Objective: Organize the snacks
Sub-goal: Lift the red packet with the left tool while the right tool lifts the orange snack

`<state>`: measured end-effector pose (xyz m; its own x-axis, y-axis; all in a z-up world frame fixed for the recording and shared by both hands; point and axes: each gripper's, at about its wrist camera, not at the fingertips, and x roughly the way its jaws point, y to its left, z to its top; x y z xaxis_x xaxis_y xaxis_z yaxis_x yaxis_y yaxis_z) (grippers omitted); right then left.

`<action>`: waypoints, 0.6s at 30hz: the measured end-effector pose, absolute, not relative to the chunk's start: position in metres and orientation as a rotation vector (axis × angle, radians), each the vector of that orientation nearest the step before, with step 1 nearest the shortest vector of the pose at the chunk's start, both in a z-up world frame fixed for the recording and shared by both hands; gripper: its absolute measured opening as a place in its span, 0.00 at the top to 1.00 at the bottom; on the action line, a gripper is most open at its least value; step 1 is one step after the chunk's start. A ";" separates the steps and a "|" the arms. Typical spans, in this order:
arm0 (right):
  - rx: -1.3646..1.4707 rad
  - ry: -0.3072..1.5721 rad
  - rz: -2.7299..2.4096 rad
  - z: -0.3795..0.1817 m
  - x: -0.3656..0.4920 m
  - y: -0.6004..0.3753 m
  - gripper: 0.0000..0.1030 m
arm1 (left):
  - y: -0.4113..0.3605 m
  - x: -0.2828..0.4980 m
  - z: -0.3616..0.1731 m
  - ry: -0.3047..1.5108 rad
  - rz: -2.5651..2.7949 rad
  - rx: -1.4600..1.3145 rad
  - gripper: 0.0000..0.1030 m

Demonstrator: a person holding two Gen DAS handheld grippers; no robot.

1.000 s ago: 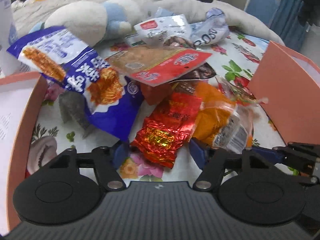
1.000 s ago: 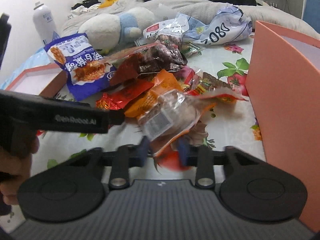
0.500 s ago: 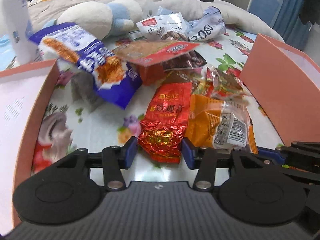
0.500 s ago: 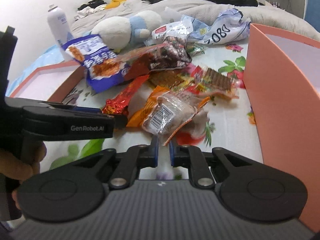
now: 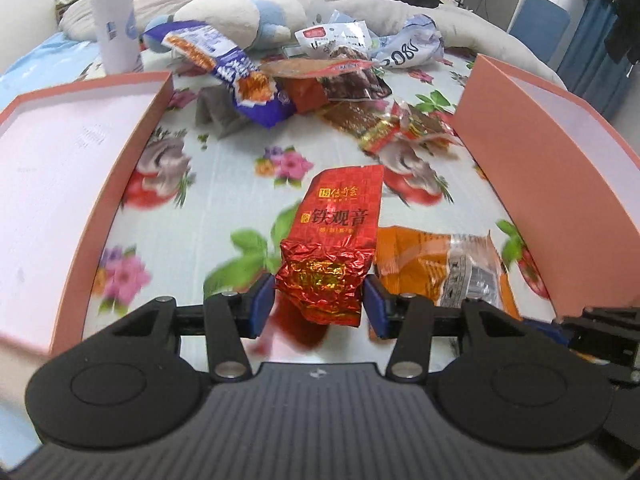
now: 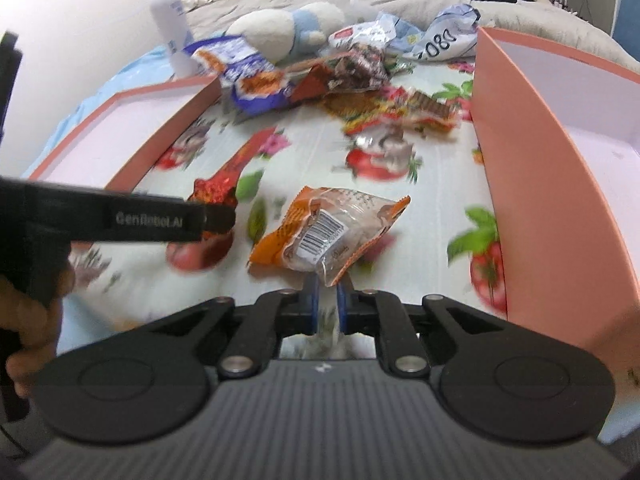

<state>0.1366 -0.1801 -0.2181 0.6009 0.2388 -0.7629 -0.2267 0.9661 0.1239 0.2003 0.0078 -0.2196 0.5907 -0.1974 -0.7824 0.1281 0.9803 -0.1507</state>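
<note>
Item one: our left gripper [image 5: 319, 306] clamps a red foil tea packet [image 5: 334, 248], now lifted off the snack pile [image 5: 320, 80] it lay beside a second ago; its jaws closed in on the packet early in that second. Item two: our right gripper [image 6: 327, 300], jaws having just pinched nearly together, holds an orange-and-clear snack bag [image 6: 328, 232] by its edge. Both packets hang over the floral sheet [image 5: 224, 184], between the two pink boxes [image 5: 540, 168], with the pile now further off.
</note>
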 end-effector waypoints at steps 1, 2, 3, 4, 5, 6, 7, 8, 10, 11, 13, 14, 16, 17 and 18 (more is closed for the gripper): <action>0.015 0.900 0.274 -0.218 0.131 -0.180 0.88 | 0.009 0.194 -0.219 0.922 -0.187 -0.088 0.47; 0.012 0.918 0.271 -0.218 0.127 -0.180 0.87 | 0.011 0.188 -0.220 0.926 -0.185 -0.096 0.47; 0.005 0.935 0.259 -0.215 0.123 -0.180 0.87 | 0.013 0.182 -0.220 0.930 -0.182 -0.101 0.47; 0.005 0.940 0.260 -0.211 0.120 -0.182 0.86 | 0.014 0.179 -0.221 0.933 -0.177 -0.105 0.47; 0.002 0.939 0.267 -0.207 0.118 -0.184 0.85 | 0.017 0.174 -0.222 0.935 -0.168 -0.109 0.47; -0.008 0.934 0.277 -0.202 0.117 -0.185 0.78 | 0.019 0.171 -0.223 0.938 -0.164 -0.115 0.47; -0.024 0.925 0.288 -0.198 0.116 -0.186 0.70 | 0.021 0.170 -0.225 0.941 -0.160 -0.124 0.47; -0.049 0.911 0.301 -0.195 0.115 -0.186 0.54 | 0.023 0.168 -0.227 0.947 -0.156 -0.136 0.47; -0.110 0.884 0.335 -0.189 0.115 -0.184 0.45 | 0.024 0.167 -0.230 0.955 -0.154 -0.146 0.47; -0.137 0.876 0.352 -0.188 0.116 -0.184 0.43 | 0.024 0.167 -0.231 0.957 -0.152 -0.146 0.47; -0.206 0.865 0.392 -0.191 0.121 -0.180 0.36 | 0.024 0.167 -0.233 0.962 -0.150 -0.154 0.47; -0.252 0.862 0.408 -0.192 0.124 -0.178 0.32 | 0.025 0.167 -0.234 0.965 -0.148 -0.161 0.47; -0.331 0.846 0.425 -0.195 0.131 -0.174 0.32 | 0.026 0.167 -0.235 0.968 -0.143 -0.169 0.47; -0.355 0.837 0.428 -0.196 0.135 -0.172 0.32 | 0.026 0.168 -0.236 0.969 -0.140 -0.168 0.47; -0.377 0.827 0.439 -0.198 0.140 -0.170 0.32 | 0.026 0.168 -0.237 0.970 -0.136 -0.167 0.47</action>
<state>0.1397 -0.1703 -0.1977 0.5976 0.2255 -0.7695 -0.5113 0.8464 -0.1491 0.1676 0.0259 -0.2368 0.5582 -0.1895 -0.8078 0.0406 0.9786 -0.2015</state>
